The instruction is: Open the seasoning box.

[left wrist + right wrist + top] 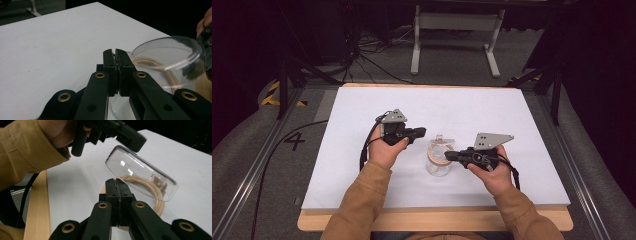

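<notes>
Gripping one clear glass jar [438, 165] by its wooden rim, my right hand-held gripper [451, 155] is clamped; one clear hinged lid [140, 173] tilts open mid-counter [362, 165]. My left hand-held gripper [422, 132] is closed, empty, beside it.

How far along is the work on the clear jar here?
Done: the clear domed lid of the clear glass jar stands swung up, tilted above the beige seal ring. In hand: the right gripper, jaws shut, sits at the jar's rim; whether it pinches it is unclear. The left gripper, jaws nearly together and empty, is beside the lid. Left: probably pushing the lid fully back, or closing it.
</notes>
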Motion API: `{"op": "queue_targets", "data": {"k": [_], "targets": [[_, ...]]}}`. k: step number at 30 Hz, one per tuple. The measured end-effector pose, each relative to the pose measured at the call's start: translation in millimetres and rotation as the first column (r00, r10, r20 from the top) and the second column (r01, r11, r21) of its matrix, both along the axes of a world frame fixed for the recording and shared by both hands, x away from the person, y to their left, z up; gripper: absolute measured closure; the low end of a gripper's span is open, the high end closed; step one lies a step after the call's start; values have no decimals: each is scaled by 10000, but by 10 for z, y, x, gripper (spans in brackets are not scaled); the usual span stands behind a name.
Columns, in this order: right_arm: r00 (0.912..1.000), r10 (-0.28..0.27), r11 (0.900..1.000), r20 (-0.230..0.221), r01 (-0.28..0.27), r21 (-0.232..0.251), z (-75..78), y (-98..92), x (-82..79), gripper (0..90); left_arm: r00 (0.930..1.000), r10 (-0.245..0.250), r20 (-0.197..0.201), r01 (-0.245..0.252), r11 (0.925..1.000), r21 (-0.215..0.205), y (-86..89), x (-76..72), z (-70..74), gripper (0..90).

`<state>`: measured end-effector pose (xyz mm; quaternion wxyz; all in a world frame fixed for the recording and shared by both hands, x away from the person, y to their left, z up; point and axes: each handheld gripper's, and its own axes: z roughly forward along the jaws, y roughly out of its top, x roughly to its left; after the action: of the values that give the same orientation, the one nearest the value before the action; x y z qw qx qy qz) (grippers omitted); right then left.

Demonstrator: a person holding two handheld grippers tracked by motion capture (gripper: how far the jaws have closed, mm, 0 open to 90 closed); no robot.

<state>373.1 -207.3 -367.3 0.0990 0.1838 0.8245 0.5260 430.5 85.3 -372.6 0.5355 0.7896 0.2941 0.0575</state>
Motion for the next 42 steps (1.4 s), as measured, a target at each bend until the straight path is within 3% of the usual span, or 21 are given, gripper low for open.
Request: {"op": "queue_targets", "data": {"k": [8, 25, 37, 42], "targets": [[9996, 116, 9995, 257, -123, 283, 111, -7, 154, 900, 9983, 446, -361, -424, 9973, 597, 222, -105, -61, 870], [9998, -83, 9977, 186, 71, 671, 148, -50, 449, 900, 9870, 1355, -866, -1257, 9860, 1095, 621, -243, -159, 862], [9973, -723, 9965, -121, 727, 410, -1, -152, 630, 900, 9832, 1481, -1064, -1359, 9841, 1142, 679, -228, -189, 854], [9977, -658, 9968, -130, 663, 443, 9, -149, 614, 900, 9844, 1413, -1048, -1296, 9853, 1110, 659, -227, -192, 854]]}}
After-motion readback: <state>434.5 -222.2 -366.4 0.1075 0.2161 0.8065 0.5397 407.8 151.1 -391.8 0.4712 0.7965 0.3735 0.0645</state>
